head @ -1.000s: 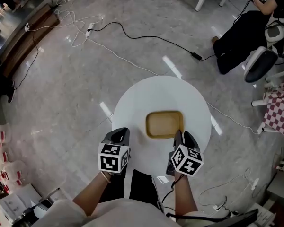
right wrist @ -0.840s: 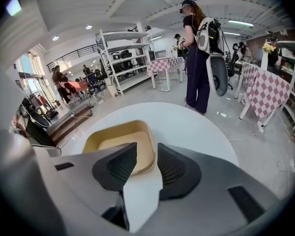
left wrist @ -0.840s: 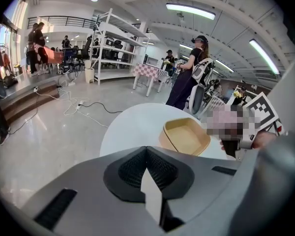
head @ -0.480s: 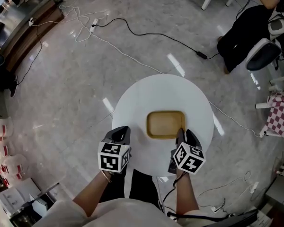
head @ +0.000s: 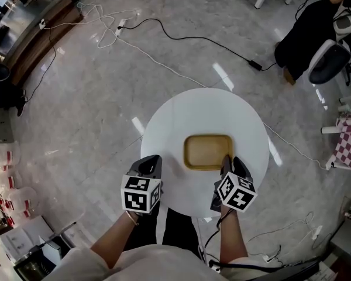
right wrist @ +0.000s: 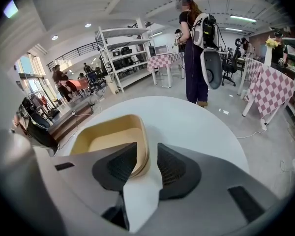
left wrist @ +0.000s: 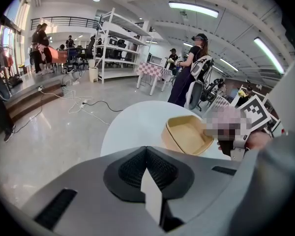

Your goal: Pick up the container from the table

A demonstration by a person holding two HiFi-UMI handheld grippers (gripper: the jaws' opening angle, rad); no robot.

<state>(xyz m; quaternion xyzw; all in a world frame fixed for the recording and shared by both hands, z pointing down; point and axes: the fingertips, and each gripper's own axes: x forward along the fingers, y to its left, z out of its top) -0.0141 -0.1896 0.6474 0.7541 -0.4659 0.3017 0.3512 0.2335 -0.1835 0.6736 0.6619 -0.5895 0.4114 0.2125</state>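
Observation:
A tan rectangular container (head: 207, 151) lies open side up near the front of the round white table (head: 181, 116). My right gripper (head: 227, 160) is at its near right corner. In the right gripper view the right gripper (right wrist: 146, 154) is open and straddles the container (right wrist: 108, 136) rim, with one jaw inside the wall and one outside. My left gripper (head: 150, 161) hovers over the table's near left edge, apart from the container. In the left gripper view the left gripper (left wrist: 146, 150) is shut with nothing held, and the container (left wrist: 187, 134) lies ahead to the right.
Cables (head: 164, 31) trail across the grey floor beyond the table. An office chair (head: 330, 57) and a checkered table (head: 348, 145) stand at the right. A low bench (head: 41, 34) runs along the upper left. White packages (head: 6, 174) sit at the left edge.
My right gripper has moved forward so its jaws now straddle the container's near right rim. The left gripper has stayed in place. The head view has shifted slightly.

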